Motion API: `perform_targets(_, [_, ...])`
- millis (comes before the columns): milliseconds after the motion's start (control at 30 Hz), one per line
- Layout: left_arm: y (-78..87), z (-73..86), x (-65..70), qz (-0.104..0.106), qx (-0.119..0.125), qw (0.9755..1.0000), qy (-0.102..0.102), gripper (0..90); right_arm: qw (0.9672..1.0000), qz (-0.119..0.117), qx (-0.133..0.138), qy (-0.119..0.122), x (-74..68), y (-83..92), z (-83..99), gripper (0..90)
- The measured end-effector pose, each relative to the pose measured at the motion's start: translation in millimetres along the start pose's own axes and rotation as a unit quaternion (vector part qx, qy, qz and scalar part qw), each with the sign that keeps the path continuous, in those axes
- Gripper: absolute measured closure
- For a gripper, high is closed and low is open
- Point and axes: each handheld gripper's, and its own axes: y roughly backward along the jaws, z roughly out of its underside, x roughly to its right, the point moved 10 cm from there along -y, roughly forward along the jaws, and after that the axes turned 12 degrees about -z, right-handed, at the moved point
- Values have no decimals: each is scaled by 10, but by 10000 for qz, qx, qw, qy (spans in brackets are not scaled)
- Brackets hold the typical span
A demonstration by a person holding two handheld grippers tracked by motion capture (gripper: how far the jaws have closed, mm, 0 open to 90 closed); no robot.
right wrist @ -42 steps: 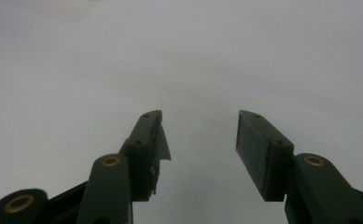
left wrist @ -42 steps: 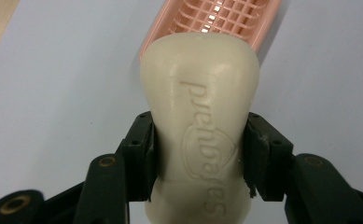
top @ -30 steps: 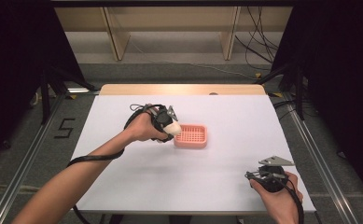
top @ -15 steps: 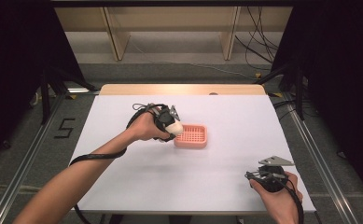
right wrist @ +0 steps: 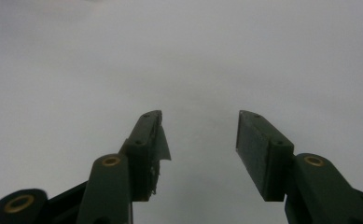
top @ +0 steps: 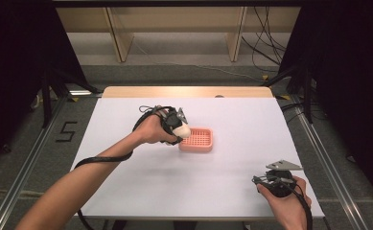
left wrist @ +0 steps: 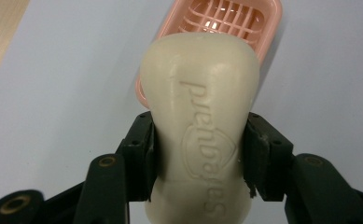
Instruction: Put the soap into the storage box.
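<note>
Cream soap bar (embossed lettering), pink slatted soap dish, white table.

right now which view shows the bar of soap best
The left gripper view: the soap sits close up, clamped between the left tool's jaws, its embossed lettering readable, with the pink soap dish behind it. The high view shows the soap as a small pale lump at that tool beside the dish. The right gripper view looks at bare white table.

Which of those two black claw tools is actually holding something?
The left gripper, next to the pink soap dish: its jaws clamp a cream bar of soap. The right gripper, near the table's front corner, is open with nothing between its jaws.
</note>
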Motion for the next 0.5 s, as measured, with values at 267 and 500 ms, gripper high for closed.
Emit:
perform_targets(267, [-25, -40, 1, -20, 89, 10000, 1, 495, 10000, -20, 3, 4, -3, -1, -1, 511])
perform_targets(500, [-28, -80, 4, -49, 187, 9998, 27, 496, 10000, -2, -1, 14, 0, 0, -2, 511])
